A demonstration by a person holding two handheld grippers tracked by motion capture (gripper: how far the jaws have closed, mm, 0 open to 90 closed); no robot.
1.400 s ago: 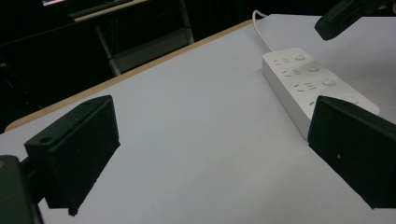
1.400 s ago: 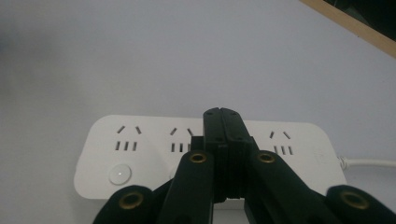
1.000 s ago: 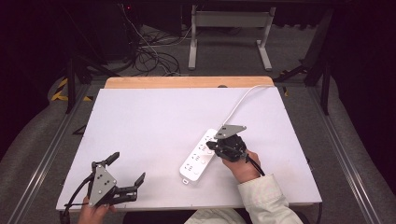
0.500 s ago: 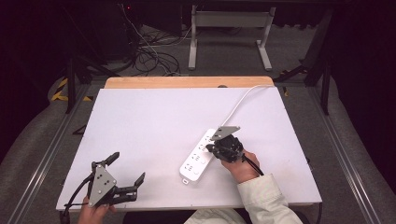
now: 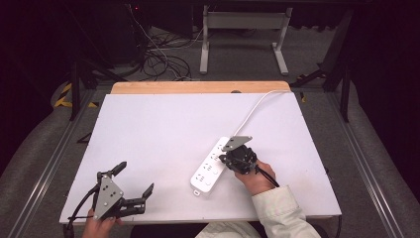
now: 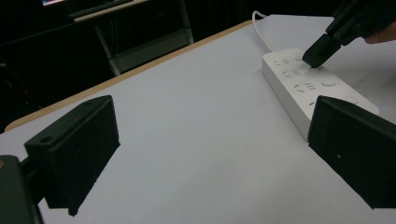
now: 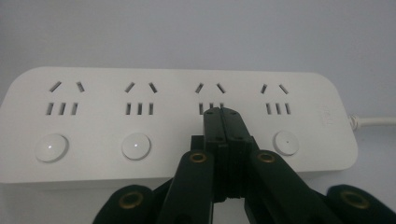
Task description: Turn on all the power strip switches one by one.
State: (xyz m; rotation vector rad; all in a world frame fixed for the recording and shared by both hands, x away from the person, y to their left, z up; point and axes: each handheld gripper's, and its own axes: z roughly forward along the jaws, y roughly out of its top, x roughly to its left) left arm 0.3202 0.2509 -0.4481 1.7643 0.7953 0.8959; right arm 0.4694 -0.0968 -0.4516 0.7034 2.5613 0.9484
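A white power strip point(image 5: 210, 168) with several sockets and round buttons lies slantwise on the white table point(image 5: 163, 124), right of centre. My right gripper point(image 5: 223, 158) is shut with nothing between its jaws. In the right gripper view its closed tips point(image 7: 222, 114) sit over the strip point(image 7: 140, 93) where the third button would be, hiding that spot. The left gripper view shows that tip point(image 6: 316, 56) down at the strip's top face point(image 6: 322, 91); I cannot tell whether it touches. My left gripper point(image 5: 133, 178) stands open and empty near the front left edge.
The strip's white cable point(image 5: 252, 111) runs from its far end over the table's back right edge. A wooden strip point(image 5: 198, 88) borders the far side. Metal rails flank the table; cables and a stand's legs lie on the floor behind.
The right gripper has edged slightly left and down over the power strip. The left gripper has stayed where it was.
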